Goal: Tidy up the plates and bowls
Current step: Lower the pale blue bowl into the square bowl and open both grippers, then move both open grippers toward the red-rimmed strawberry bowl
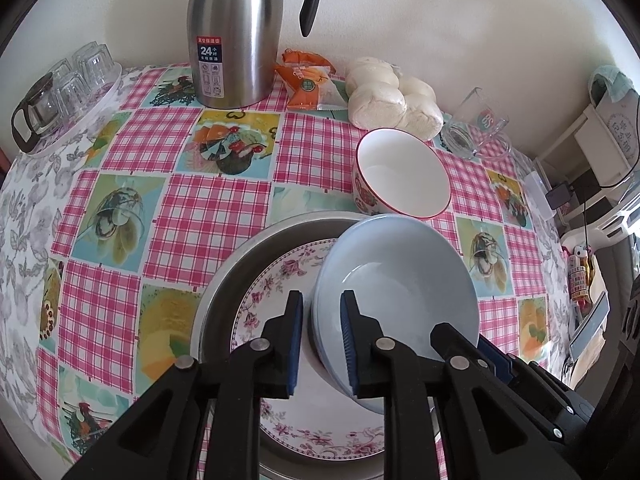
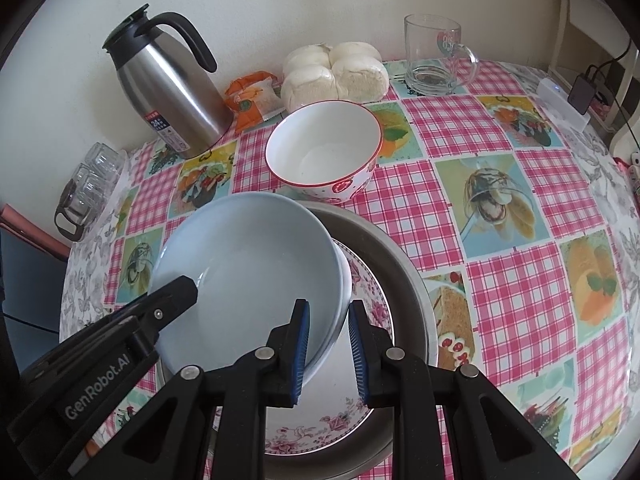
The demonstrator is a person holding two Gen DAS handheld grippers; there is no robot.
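jaws of both grippers straddle opposite rim edges of the blue bowl (image 1: 396, 280): left gripper (image 1: 322, 344) on its left rim, right gripper (image 2: 328, 350) on its right rim. left pads show a gap beside the wall, so it looks released; right pads sit near the rim, can't tell if they pinch. bowl sits tilted on the floral plate (image 1: 280, 360), inside the metal basin (image 1: 240, 264), directly ahead of both. red-rimmed bowl (image 1: 402, 174) stands just beyond on the worktop (image 1: 192, 208). count: two bowls, one plate, one basin.
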